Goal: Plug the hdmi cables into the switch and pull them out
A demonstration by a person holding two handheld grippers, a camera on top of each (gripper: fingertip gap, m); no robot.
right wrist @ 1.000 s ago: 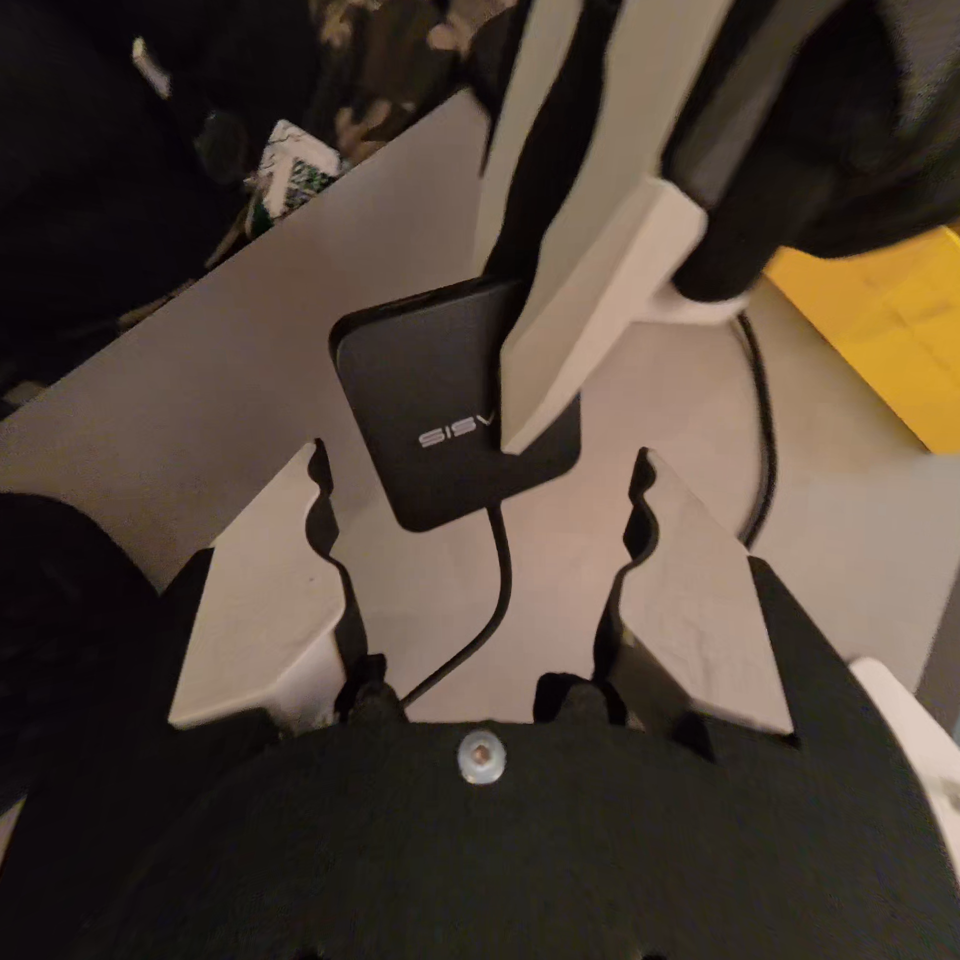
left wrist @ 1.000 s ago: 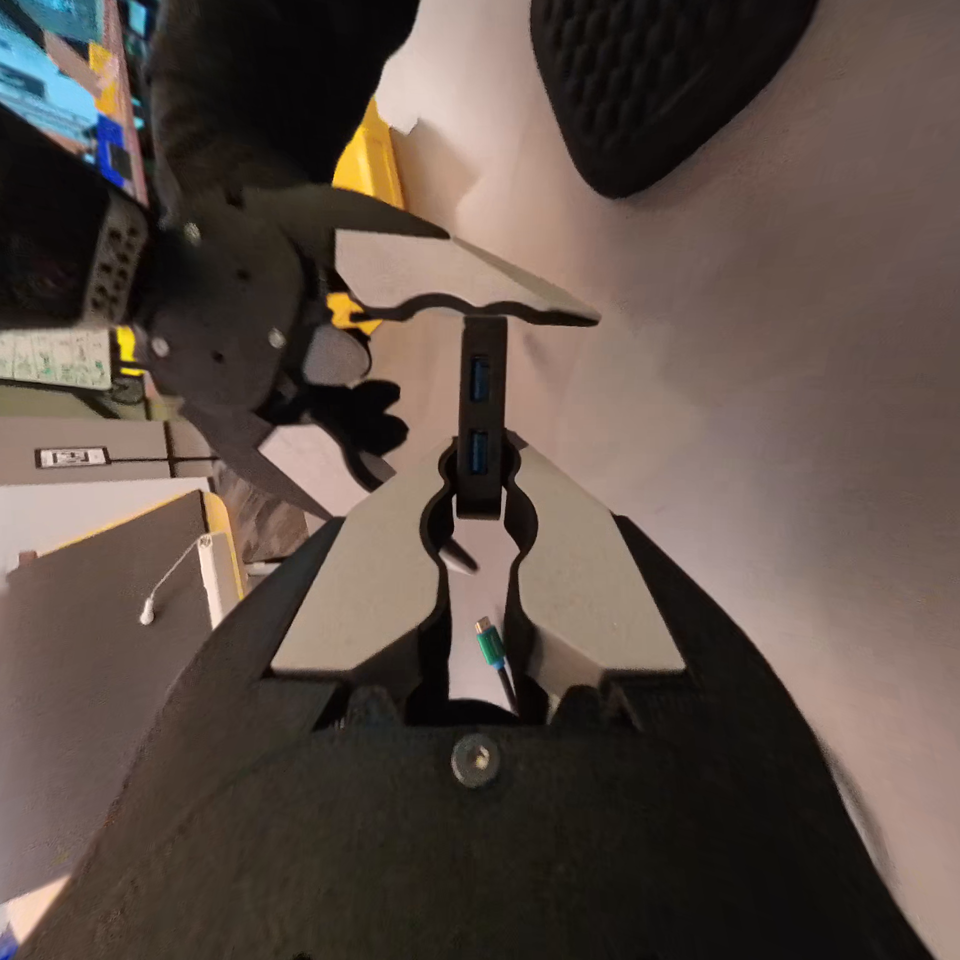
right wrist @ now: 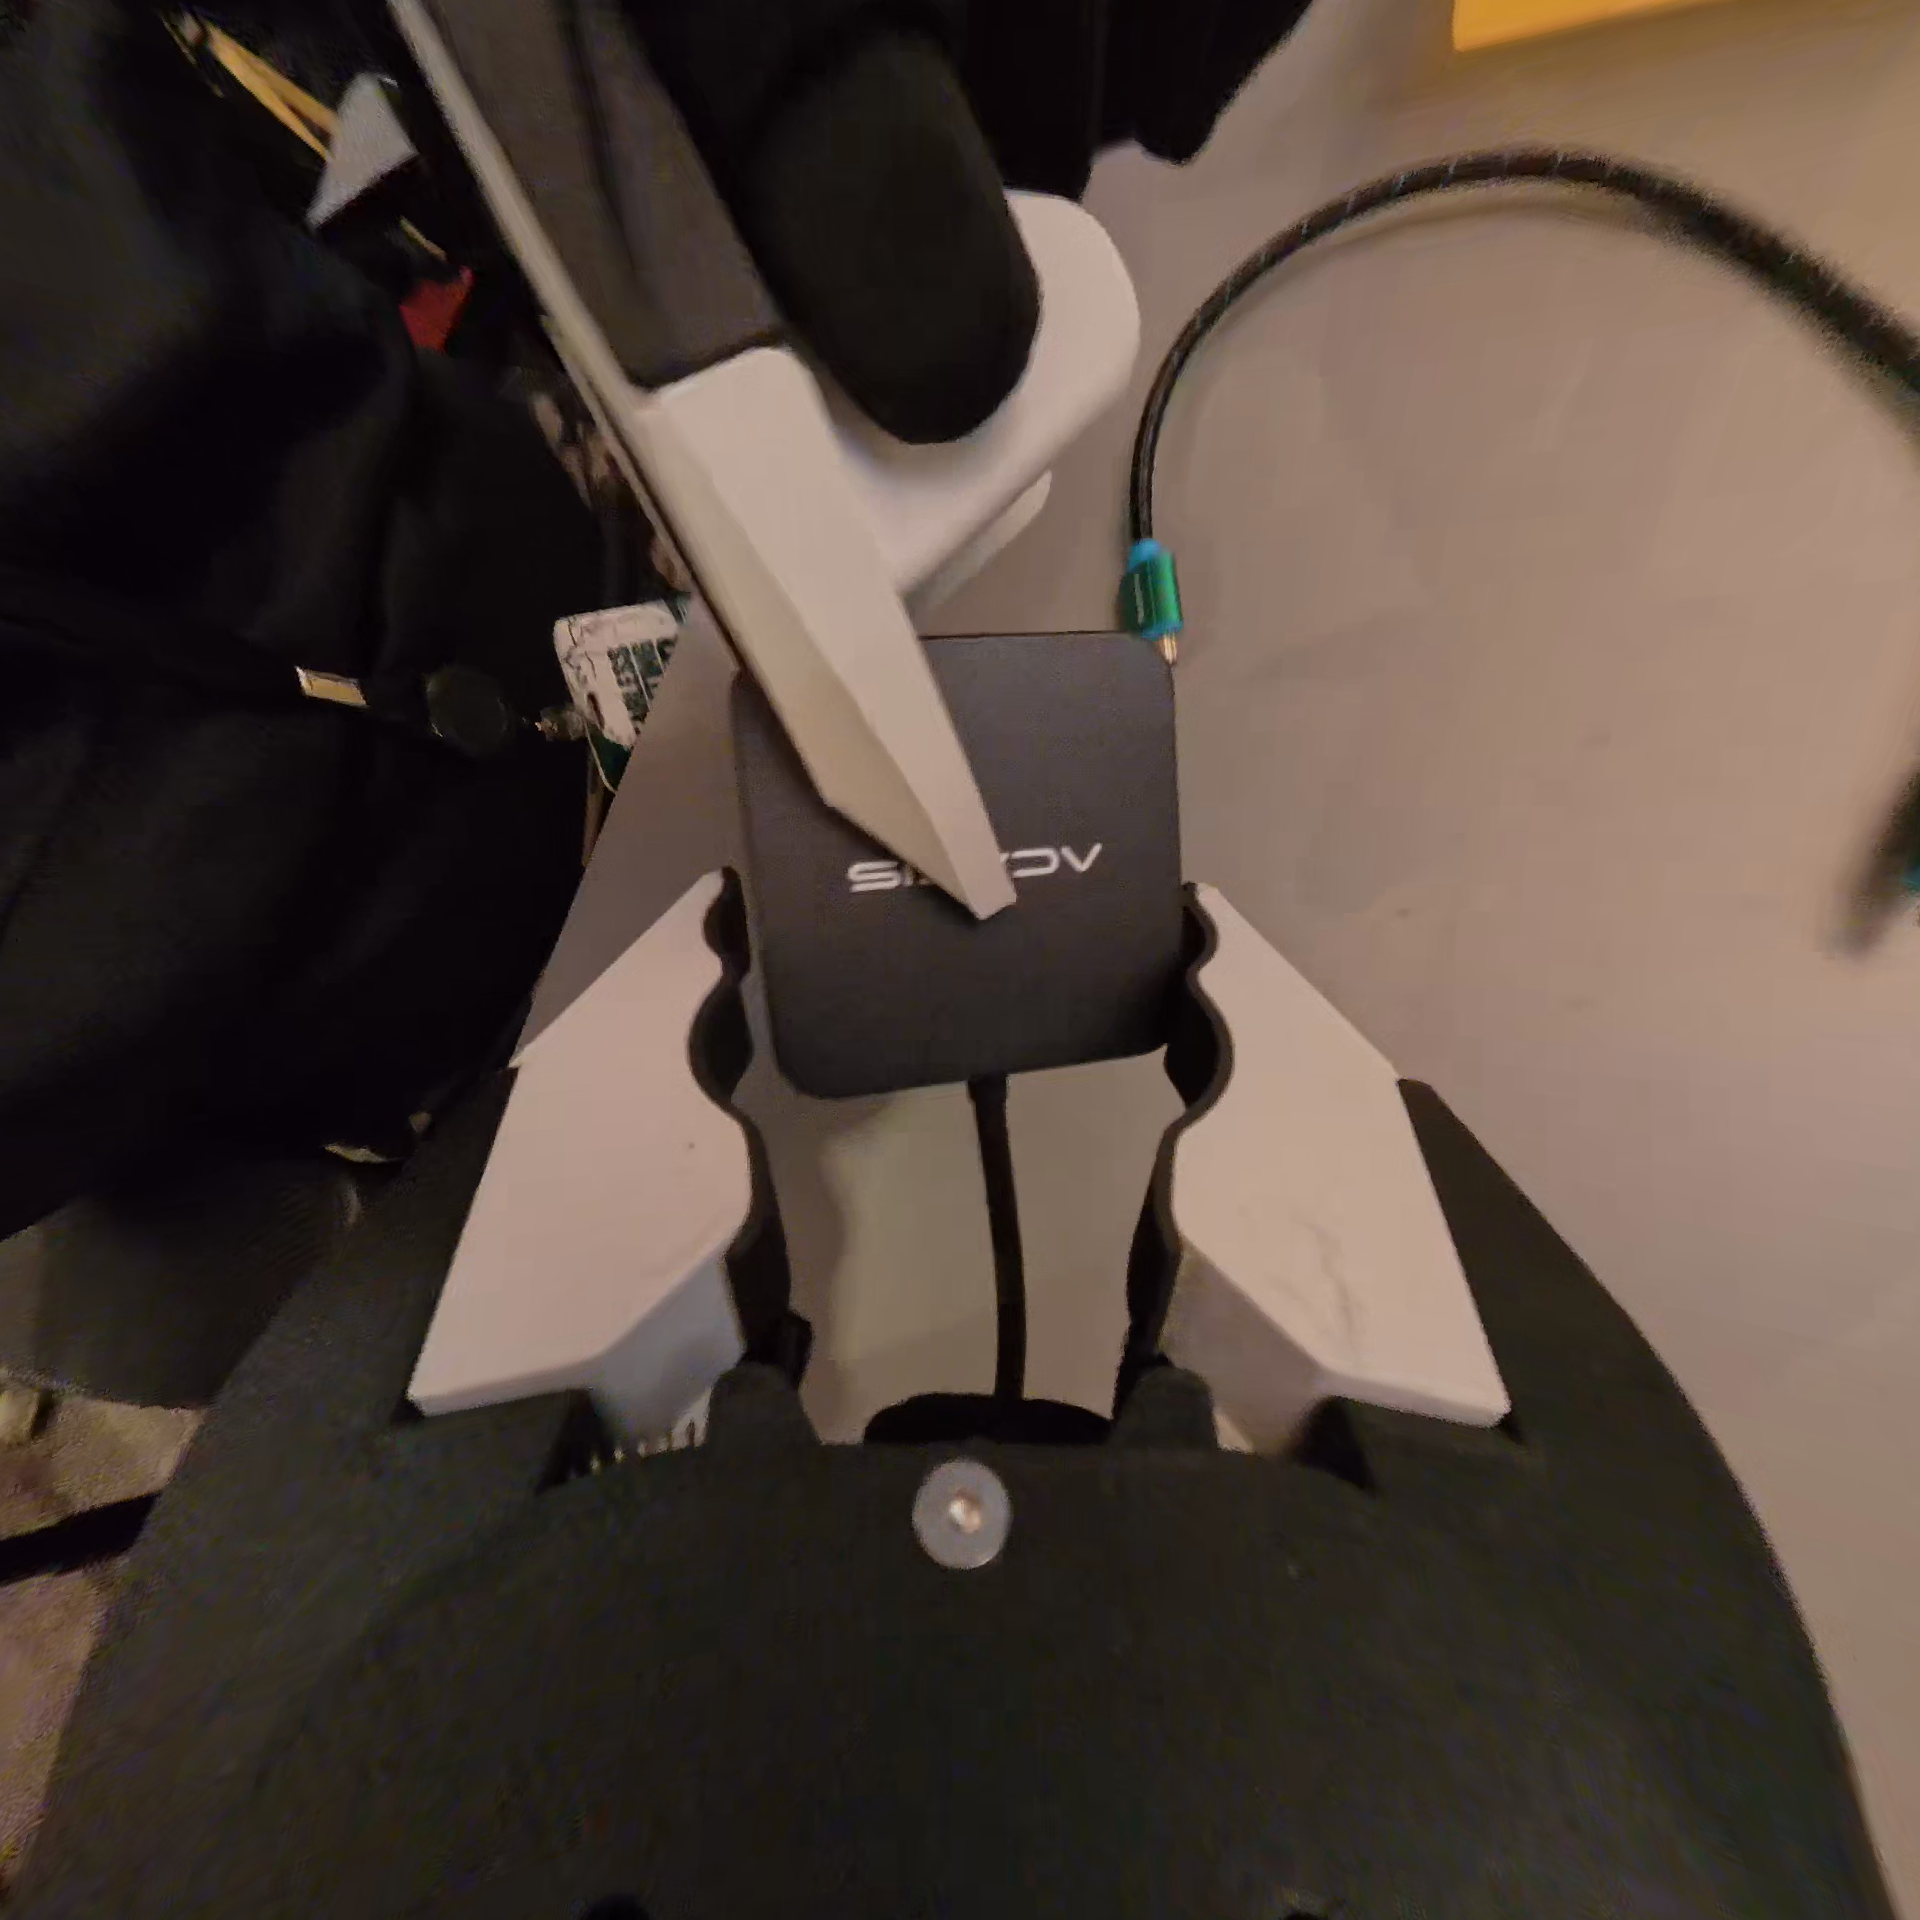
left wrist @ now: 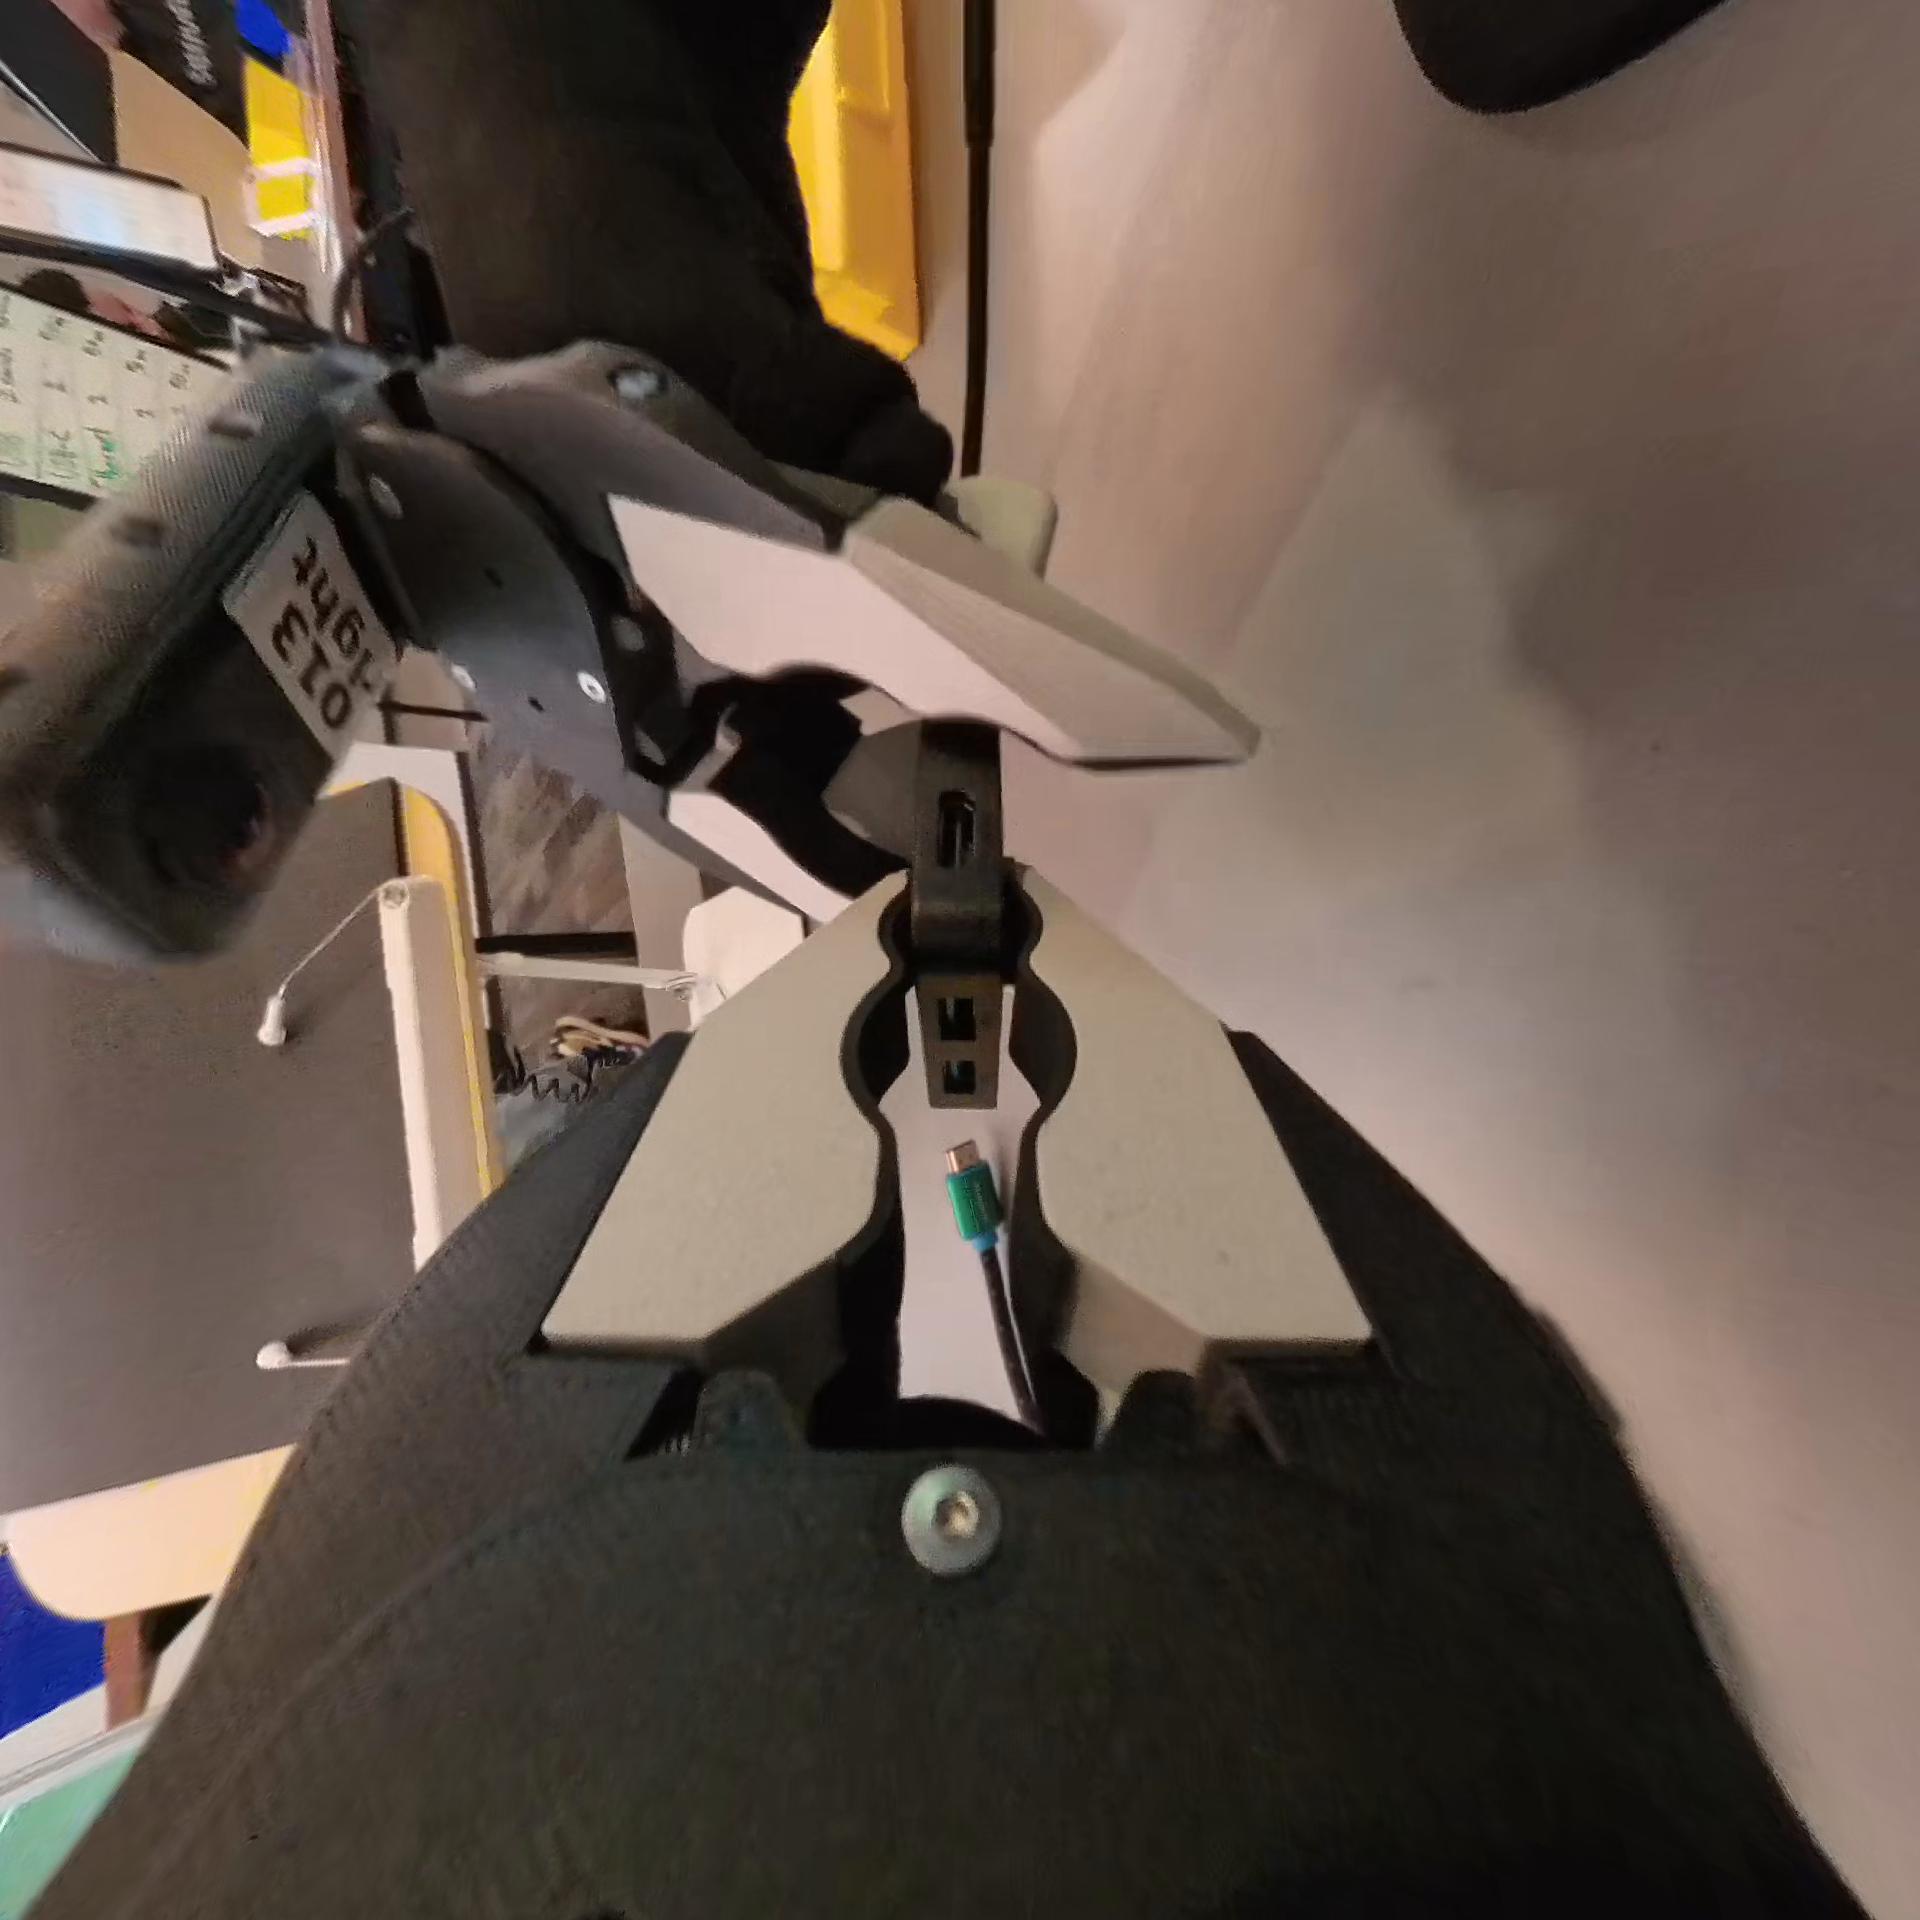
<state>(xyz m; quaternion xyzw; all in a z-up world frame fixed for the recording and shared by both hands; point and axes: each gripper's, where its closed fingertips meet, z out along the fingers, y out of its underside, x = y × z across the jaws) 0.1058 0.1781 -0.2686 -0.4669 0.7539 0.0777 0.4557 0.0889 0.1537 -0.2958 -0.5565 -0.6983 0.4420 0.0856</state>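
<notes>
Up close, the left gripper (left wrist: pixel 958 935) was clamped on the thin edge of the black switch (right wrist: pixel 961 862), ports facing its camera. The right gripper (right wrist: pixel 961 935) held the same switch by its two side edges, fingers (right wrist: pixel 1288 1132) closed against it, with the switch's own black lead (right wrist: pixel 1003 1247) running back between them. A teal-ended hdmi cable (right wrist: pixel 1148 592) lay unplugged on the pale grey table (left wrist: pixel 1507 935), its tip just beside the switch's far corner, its braided cord arcing away. A gloved hand (left wrist: pixel 873 416) gripped the right tool. Beyond were yellow bins (left wrist: pixel 857 177) and cluttered shelves. White lettering marked the switch's top, and the right tool bore a printed tag (left wrist: pixel 312 634).
</notes>
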